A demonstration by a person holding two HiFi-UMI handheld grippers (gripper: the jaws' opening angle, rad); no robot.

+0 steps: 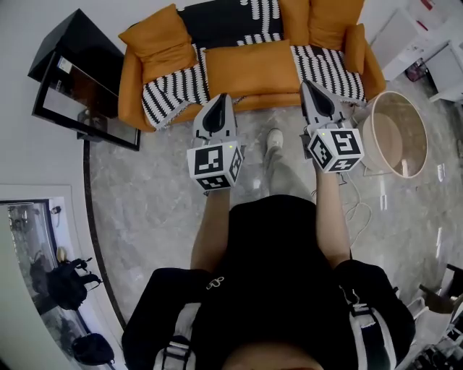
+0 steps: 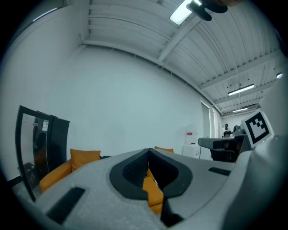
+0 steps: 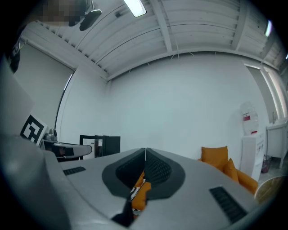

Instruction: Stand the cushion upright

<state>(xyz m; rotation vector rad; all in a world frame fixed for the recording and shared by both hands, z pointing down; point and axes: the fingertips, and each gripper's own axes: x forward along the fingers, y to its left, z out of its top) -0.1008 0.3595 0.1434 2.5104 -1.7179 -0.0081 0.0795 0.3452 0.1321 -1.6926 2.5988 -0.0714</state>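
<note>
A long orange cushion (image 1: 249, 69) lies flat on the seat of the orange sofa (image 1: 130, 87), over a black-and-white striped throw (image 1: 173, 87). My left gripper (image 1: 219, 97) is shut and empty, with its tips at the sofa's front edge near the cushion's left front corner. By the cushion's right front corner, my right gripper (image 1: 307, 85) is shut too, holding nothing. In the left gripper view the left gripper (image 2: 148, 150) shows only orange fabric past its closed jaws. The right gripper (image 3: 145, 149) shows the same in its own view.
Other orange cushions stand at the sofa's left (image 1: 155, 40) and right back (image 1: 333, 22). A black cabinet (image 1: 79, 79) stands left of the sofa, and a round pale basket (image 1: 394, 134) stands right of it. The person's shoe (image 1: 273, 139) and a white cable (image 1: 358, 209) are on the marble floor.
</note>
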